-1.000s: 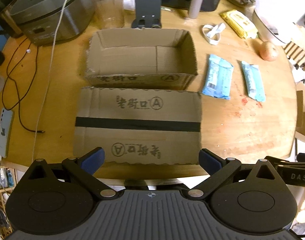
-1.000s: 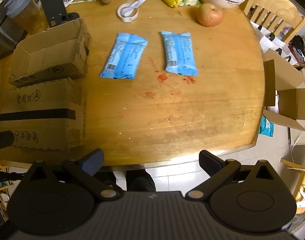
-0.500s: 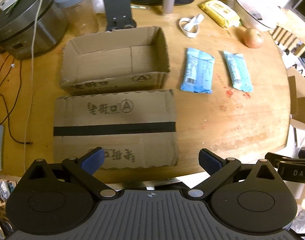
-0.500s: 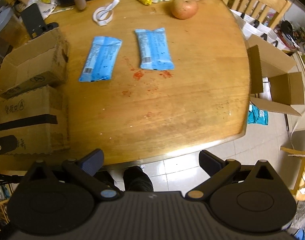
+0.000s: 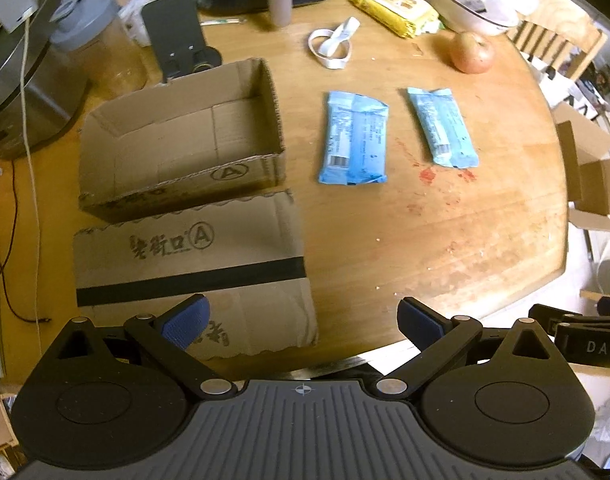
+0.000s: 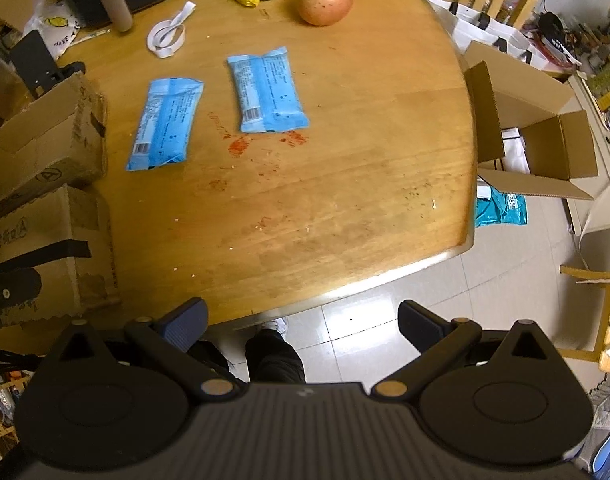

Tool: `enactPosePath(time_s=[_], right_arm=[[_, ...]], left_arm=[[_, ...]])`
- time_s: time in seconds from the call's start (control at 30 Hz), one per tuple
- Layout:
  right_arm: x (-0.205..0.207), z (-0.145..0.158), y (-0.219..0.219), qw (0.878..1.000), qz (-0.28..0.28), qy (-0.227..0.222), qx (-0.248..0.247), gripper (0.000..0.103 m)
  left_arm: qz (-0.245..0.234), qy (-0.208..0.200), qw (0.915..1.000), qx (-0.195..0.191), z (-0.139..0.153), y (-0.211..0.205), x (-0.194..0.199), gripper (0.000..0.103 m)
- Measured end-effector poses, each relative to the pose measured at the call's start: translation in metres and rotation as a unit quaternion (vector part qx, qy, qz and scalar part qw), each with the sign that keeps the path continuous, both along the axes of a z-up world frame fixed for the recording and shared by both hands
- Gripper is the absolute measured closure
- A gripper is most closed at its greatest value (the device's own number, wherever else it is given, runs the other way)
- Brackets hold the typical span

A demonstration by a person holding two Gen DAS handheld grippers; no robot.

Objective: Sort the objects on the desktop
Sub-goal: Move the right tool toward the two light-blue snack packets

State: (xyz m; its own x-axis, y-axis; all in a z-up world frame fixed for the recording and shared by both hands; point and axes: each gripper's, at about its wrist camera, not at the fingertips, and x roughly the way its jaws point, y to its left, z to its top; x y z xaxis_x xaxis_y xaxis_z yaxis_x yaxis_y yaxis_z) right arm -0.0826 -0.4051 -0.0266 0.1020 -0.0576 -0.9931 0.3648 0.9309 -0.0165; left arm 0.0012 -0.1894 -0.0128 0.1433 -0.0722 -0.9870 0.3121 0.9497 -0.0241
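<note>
As views swung right, packets (image 5: 353, 139) nearer centre

We see our left gripper (image 5: 303, 318) spread wide above the table edge (image 5: 445, 272) — open cardboard box (image 5: 177, 148) left, two blue packets (image 5: 355, 140) right, lying apart.

Two packets (image 5: 355, 140) (image 5: 441, 127) lie right of the box (image 5: 177, 148); apple (image 5: 472, 53) behind.
</note>
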Motion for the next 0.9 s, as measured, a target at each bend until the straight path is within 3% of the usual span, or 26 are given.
enactPosePath(time_s=[0.9], right_arm=[[0.023, -0.013, 0.011, 1.000, 0.022, 0.003, 0.010, 0.000]], left_arm=[[-0.027, 0.019, 0.9994, 0.003, -0.003, -0.010, 0.001, 0.000]])
